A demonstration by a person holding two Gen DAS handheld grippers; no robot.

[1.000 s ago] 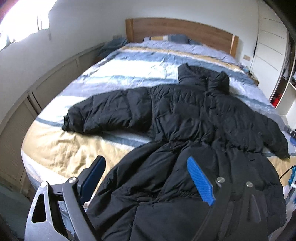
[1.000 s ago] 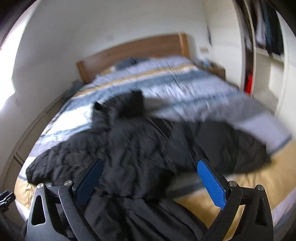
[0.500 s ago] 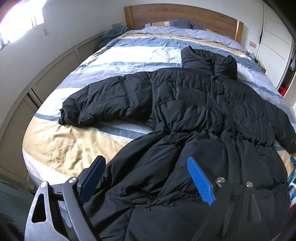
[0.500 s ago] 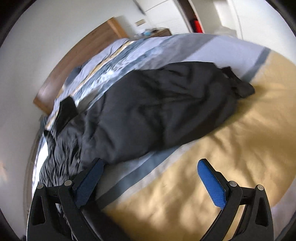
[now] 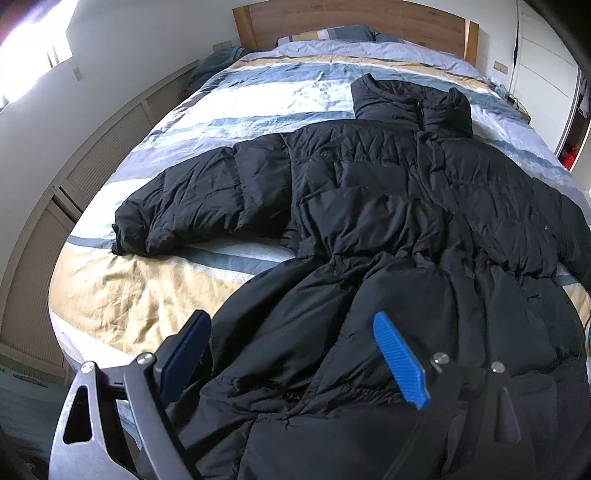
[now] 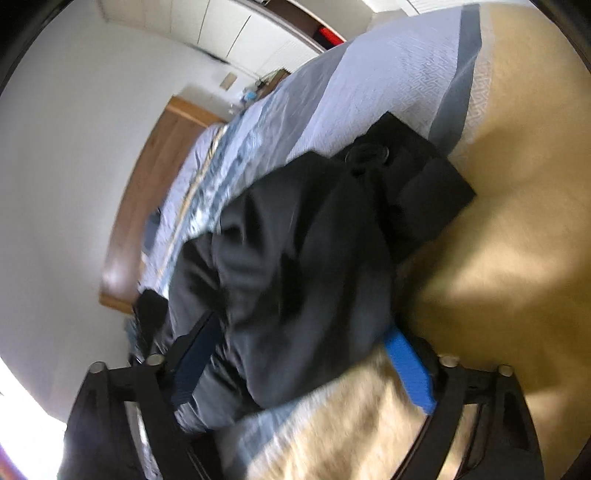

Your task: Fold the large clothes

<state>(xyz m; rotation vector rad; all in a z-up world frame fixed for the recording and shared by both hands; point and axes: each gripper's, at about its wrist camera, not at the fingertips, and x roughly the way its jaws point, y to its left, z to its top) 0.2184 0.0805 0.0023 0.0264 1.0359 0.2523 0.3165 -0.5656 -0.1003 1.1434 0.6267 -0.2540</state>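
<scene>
Bed (image 5: pixel 122 295) with striped blue, white and tan cover, 1 black puffer coat (image 5: pixel 369 221) spread flat across it

Counted: 1 black puffer coat (image 5: pixel 388 206), 1 bed (image 5: pixel 122 295), 1 wooden headboard (image 5: pixel 351 18), 2 grippers, left gripper (image 5: pixel 295 358) and right gripper (image 6: pixel 303 362)

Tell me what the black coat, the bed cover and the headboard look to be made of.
Black coat: likely thin synthetic shell over puffy filling; slight sheen, stitched quilted panels, soft creases. Bed cover: woven fabric, matte, in tan, blue and white stripes; wrinkles and a fine raised pattern show. Headboard: wood or wood veneer, smooth mid-brown with faint grain; which one cannot be told.
</scene>
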